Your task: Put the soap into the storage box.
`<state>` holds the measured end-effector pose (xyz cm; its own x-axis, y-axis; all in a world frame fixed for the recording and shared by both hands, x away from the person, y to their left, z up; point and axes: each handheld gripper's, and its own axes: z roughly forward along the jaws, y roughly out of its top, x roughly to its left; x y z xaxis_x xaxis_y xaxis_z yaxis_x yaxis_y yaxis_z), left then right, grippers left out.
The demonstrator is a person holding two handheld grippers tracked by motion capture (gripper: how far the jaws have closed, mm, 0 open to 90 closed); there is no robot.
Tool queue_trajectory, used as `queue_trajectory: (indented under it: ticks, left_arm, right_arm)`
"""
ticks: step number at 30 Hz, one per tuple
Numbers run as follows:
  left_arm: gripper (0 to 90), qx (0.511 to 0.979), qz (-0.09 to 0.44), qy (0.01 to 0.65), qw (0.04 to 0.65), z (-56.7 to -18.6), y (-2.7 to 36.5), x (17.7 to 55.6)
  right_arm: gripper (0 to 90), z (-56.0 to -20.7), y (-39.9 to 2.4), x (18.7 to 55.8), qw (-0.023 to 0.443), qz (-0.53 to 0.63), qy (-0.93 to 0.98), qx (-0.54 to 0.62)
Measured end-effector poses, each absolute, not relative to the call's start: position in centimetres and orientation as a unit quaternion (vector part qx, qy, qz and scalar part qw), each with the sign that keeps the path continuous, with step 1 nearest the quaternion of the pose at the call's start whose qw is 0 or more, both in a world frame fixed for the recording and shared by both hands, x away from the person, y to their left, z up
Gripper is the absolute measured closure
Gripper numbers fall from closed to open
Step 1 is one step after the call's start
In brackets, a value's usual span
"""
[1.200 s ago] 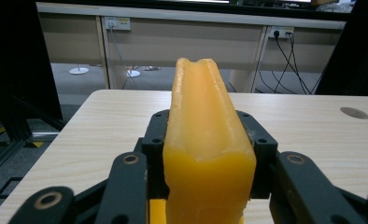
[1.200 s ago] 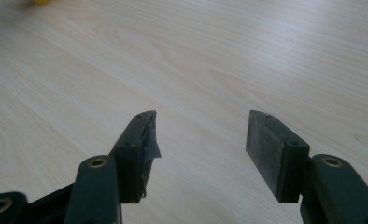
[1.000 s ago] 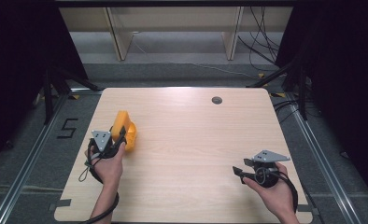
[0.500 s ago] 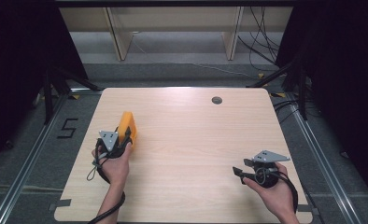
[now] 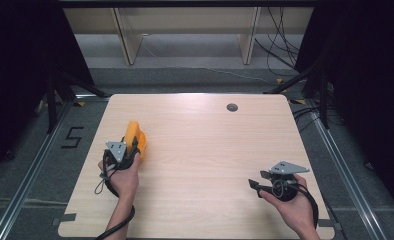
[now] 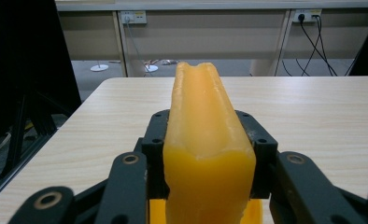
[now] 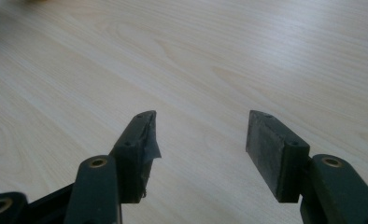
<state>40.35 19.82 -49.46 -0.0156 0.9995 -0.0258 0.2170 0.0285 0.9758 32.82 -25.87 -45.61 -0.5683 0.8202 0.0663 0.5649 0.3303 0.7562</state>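
1. While the right gripper sits low near the worktop's near right corner, its jaws are spread with nothing but bare wood between them.
2. Left gripper, by the left edge about midway along it, pinches a yellow-orange, rounded, trough-topped plastic block; pads pressed to both of its sides.
3. Block pokes out past the jaws, towards the far edge.
4. Small dark round grommet near the far edge, well apart.
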Motion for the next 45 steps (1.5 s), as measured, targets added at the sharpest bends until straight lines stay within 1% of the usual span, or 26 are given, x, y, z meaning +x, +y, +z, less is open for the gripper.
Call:
queue_trajectory:
  ticks: [8, 10, 15, 16, 18, 20, 23, 26, 27, 29, 36, 37, 41, 42, 44, 45]
  left_arm:
    - [60.2, 0.542, 0.437, 0.56, 0.448, -50.3, 19.7, 40.4]
    - [60.1, 0.544, 0.437, 0.56, 0.448, -50.3, 19.7, 40.5]
    - [59.1, 0.556, 0.428, 0.558, 0.444, -50.1, 19.8, 40.5]
    - [57.4, 0.563, 0.42, 0.558, 0.442, -49.9, 19.9, 40.5]
    - [48.5, 0.577, 0.403, 0.563, 0.433, -49.5, 19.9, 40.6]
    - [42.2, 0.589, 0.39, 0.564, 0.427, -48.9, 20.1, 40.5]
    - [36.1, 0.595, 0.381, 0.572, 0.417, -47.9, 20.4, 40.3]
    - [30.0, 0.603, 0.365, 0.58, 0.407, -47.0, 20.8, 39.8]
    - [27.9, 0.609, 0.356, 0.584, 0.401, -46.7, 20.9, 39.6]
    - [25.0, 0.623, 0.331, 0.591, 0.391, -46.4, 21.1, 39.1]
    - [22.8, 0.649, 0.282, 0.607, 0.362, -45.1, 21.6, 36.9]
    - [22.9, 0.64, 0.275, 0.614, 0.37, -45.0, 21.6, 36.5]
    - [23.8, 0.652, 0.271, 0.603, 0.371, -45.0, 21.1, 35.1]
    - [24.5, 0.654, 0.265, 0.6, 0.377, -45.2, 21.1, 34.6]
    - [25.4, 0.654, 0.258, 0.594, 0.392, -45.5, 21.3, 33.8]
    - [25.2, 0.65, 0.259, 0.59, 0.403, -45.7, 21.2, 33.4]
  right_arm:
    - [43.6, -45.7, -25.7, 32.8, 0.161, 0.381, 0.802, 0.431]
    - [43.5, -45.8, -25.7, 32.8, 0.15, 0.386, 0.802, 0.43]
    - [43.5, -45.7, -25.7, 32.8, 0.149, 0.383, 0.804, 0.429]
    - [43.5, -45.7, -25.7, 32.8, 0.149, 0.383, 0.804, 0.43]
    - [43.5, -45.7, -25.7, 32.8, 0.148, 0.383, 0.804, 0.431]
    - [43.4, -45.7, -25.7, 32.8, 0.148, 0.382, 0.804, 0.431]
    - [43.3, -45.8, -25.6, 32.7, 0.145, 0.384, 0.8, 0.438]
    - [43.3, -45.9, -25.7, 32.8, 0.156, 0.379, 0.805, 0.429]
    - [43.3, -45.8, -25.5, 32.7, 0.146, 0.379, 0.801, 0.439]
    - [43.3, -45.8, -25.6, 32.8, 0.157, 0.376, 0.806, 0.429]
    - [43.1, -45.8, -25.6, 32.7, 0.149, 0.377, 0.805, 0.433]
    - [43.0, -45.8, -25.5, 32.6, 0.147, 0.375, 0.805, 0.437]
    - [42.9, -45.7, -25.6, 32.6, 0.15, 0.376, 0.805, 0.433]
    - [42.8, -45.7, -25.5, 32.4, 0.142, 0.376, 0.802, 0.443]
    - [42.8, -45.8, -25.7, 32.7, 0.14, 0.381, 0.809, 0.425]
    - [42.8, -45.8, -25.7, 32.7, 0.146, 0.38, 0.807, 0.429]
